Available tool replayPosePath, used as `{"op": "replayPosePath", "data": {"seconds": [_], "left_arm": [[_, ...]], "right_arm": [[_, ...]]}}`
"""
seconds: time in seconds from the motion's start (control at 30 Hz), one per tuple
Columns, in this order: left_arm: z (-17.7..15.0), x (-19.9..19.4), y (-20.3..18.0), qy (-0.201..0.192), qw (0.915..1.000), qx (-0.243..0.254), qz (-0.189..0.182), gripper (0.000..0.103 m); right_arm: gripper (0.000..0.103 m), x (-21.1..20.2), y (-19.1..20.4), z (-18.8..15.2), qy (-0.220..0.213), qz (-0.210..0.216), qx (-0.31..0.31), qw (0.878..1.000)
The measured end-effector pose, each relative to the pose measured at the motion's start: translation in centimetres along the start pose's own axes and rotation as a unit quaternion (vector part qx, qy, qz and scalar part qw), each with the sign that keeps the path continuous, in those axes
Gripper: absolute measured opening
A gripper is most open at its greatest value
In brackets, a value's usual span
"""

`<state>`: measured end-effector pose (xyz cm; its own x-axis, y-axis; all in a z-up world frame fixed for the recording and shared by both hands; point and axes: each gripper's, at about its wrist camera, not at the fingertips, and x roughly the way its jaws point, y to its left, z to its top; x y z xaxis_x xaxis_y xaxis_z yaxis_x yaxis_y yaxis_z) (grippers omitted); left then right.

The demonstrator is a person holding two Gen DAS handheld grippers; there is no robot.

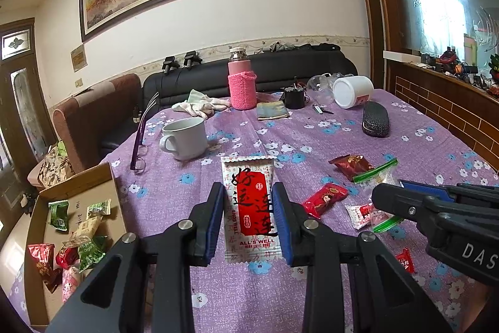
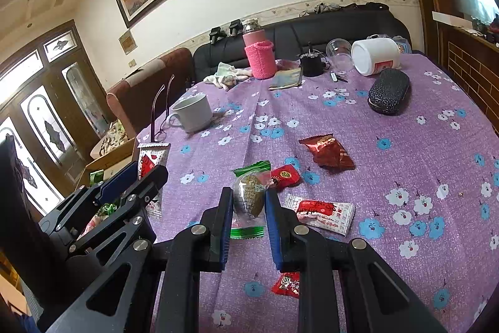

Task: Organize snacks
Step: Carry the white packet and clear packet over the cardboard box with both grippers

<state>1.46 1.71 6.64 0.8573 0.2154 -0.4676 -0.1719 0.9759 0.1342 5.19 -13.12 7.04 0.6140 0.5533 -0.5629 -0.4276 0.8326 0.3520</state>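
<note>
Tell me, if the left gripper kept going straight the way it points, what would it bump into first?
Probably the purple flowered tablecloth, since the left gripper tilts downward while shut on the white and red snack packet. Further along stands the white mug, slightly left. Depth is hard to judge here.

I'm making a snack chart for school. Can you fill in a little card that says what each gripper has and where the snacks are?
left gripper: shut on white and red packet
right gripper: shut on clear green-ended candy
cardboard box: several wrapped snacks inside
purple tablecloth: loose snacks, including dark red packet
also there: white mug, pink bottle
</note>
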Motion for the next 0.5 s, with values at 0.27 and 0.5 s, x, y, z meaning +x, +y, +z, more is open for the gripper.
{"op": "replayPosePath", "data": {"seconds": [0.27,0.5], "left_arm": [[0.03,-0.06,-0.04,-0.005,1.0,0.0,0.004,0.03],[0.02,-0.17,-0.08,-0.007,1.0,0.0,0.006,0.03]], "right_arm": [[0.022,-0.21,0.05,-0.07,-0.003,0.001,-0.002,1.0],[0.022,-0.22,0.1,-0.06,-0.003,0.002,-0.002,1.0]]}}
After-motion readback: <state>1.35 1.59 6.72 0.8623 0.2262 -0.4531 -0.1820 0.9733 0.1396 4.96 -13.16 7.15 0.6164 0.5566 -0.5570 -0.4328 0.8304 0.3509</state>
